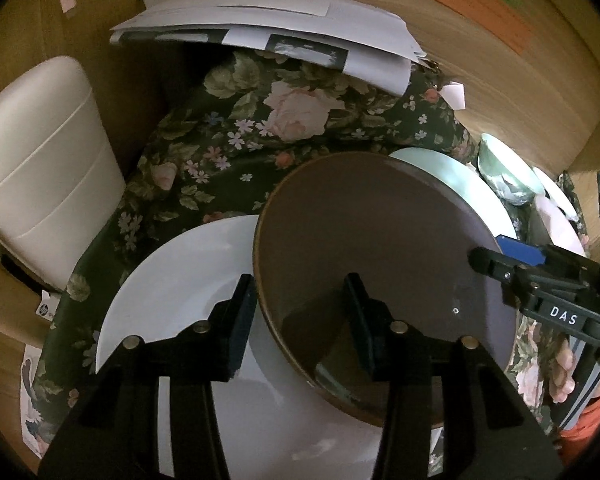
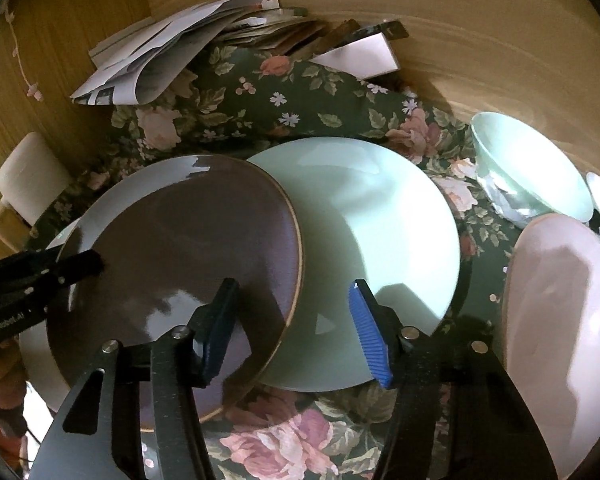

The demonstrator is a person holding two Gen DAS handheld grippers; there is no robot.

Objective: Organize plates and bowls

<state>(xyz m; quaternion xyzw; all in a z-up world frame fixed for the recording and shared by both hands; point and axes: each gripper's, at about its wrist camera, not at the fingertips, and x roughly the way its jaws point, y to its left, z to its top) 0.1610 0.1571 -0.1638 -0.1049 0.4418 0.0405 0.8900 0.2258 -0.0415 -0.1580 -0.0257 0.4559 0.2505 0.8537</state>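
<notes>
A brown plate (image 1: 380, 248) (image 2: 188, 248) lies over a white plate (image 1: 180, 280) on its left and a pale green plate (image 2: 376, 240) (image 1: 452, 176) on its right. My left gripper (image 1: 300, 300) is open, its jaws straddling the brown plate's left rim. My right gripper (image 2: 296, 308) is open, its jaws straddling the brown plate's right rim, the blue-padded finger (image 2: 370, 332) over the green plate. A green bowl (image 2: 528, 168) (image 1: 504, 172) and a pink plate (image 2: 560, 340) sit at the right.
A floral cloth (image 1: 228, 136) (image 2: 260, 92) covers the table. A stack of papers (image 1: 268, 36) (image 2: 160, 56) lies at the back against the wooden wall. A white chair back (image 1: 44, 168) (image 2: 28, 176) stands at the left.
</notes>
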